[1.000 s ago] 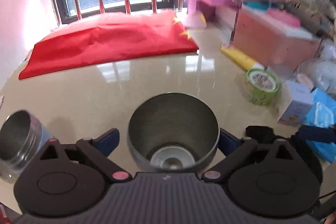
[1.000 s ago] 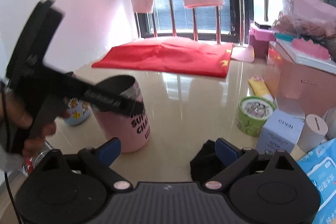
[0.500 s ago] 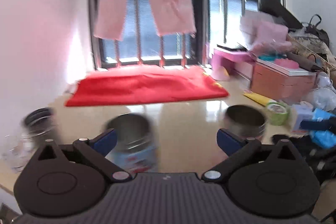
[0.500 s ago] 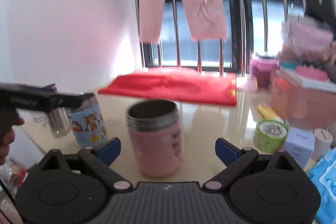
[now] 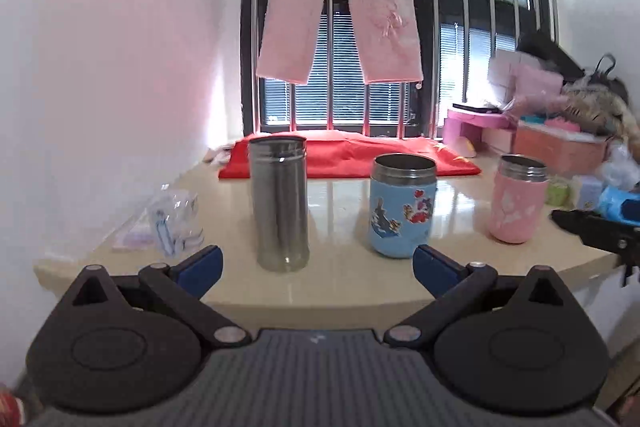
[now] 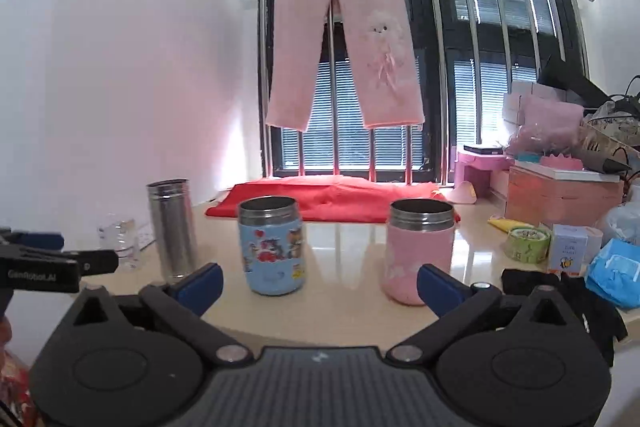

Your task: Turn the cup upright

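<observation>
Three cups stand upright, mouths up, on the beige table (image 5: 344, 291): a tall bare steel cup (image 5: 279, 203) at left, a blue cartoon cup (image 5: 401, 206) in the middle, a pink cup (image 5: 518, 203) at right. The same steel cup (image 6: 172, 229), blue cup (image 6: 273, 251) and pink cup (image 6: 420, 251) show in the right wrist view. My left gripper (image 5: 318, 265) is open and empty, back from the table's front edge. My right gripper (image 6: 320, 281) is open and empty, also back from the edge. The left gripper's fingers (image 6: 60, 261) show at the far left of the right view.
A red cloth (image 5: 348, 157) lies at the back by the window. A clear plastic bottle (image 5: 176, 223) lies left of the steel cup. Boxes (image 6: 560, 195), a green tape roll (image 6: 526, 244), a blue pack (image 6: 614, 273) and a black cloth (image 6: 560, 291) crowd the right side.
My left gripper let go of the pink cup, which now stands upright. Both grippers pulled back and levelled out, from close over the table to behind its front edge.
</observation>
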A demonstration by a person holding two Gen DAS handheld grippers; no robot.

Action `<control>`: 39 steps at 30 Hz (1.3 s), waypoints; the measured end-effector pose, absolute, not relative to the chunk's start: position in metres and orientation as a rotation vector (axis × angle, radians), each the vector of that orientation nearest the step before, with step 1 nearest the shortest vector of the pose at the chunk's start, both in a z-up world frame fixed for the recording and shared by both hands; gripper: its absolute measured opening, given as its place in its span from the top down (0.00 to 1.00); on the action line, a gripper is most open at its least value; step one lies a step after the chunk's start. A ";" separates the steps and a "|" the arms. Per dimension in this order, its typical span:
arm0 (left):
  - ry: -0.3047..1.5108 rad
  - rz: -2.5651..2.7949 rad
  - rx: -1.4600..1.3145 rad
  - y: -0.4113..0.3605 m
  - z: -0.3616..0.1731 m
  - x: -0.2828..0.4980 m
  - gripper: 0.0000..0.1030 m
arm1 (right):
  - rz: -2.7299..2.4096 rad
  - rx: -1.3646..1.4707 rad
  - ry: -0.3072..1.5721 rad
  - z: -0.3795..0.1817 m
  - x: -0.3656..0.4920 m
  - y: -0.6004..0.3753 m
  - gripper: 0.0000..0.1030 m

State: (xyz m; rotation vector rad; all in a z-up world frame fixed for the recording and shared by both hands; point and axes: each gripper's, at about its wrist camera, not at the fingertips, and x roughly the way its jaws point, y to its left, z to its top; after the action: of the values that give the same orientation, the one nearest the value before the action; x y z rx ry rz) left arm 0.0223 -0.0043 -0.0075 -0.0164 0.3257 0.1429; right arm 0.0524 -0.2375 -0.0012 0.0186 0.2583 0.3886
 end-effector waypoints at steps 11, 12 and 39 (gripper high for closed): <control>0.257 0.141 -0.033 0.000 -0.001 -0.001 0.00 | 0.331 -0.022 0.230 0.004 0.025 -0.231 0.00; 0.254 0.139 -0.036 0.000 -0.002 -0.004 0.00 | 0.330 -0.023 0.228 0.004 0.024 -0.232 0.00; 0.263 0.122 -0.057 0.000 -0.009 -0.007 0.00 | 0.312 -0.016 0.227 0.001 0.021 -0.236 0.00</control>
State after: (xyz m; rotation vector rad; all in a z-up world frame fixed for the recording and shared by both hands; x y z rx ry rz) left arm -0.0068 -0.0002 -0.0085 -0.0567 0.2630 0.1224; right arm 0.0208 -0.2363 0.0006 -0.0160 0.2272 0.3119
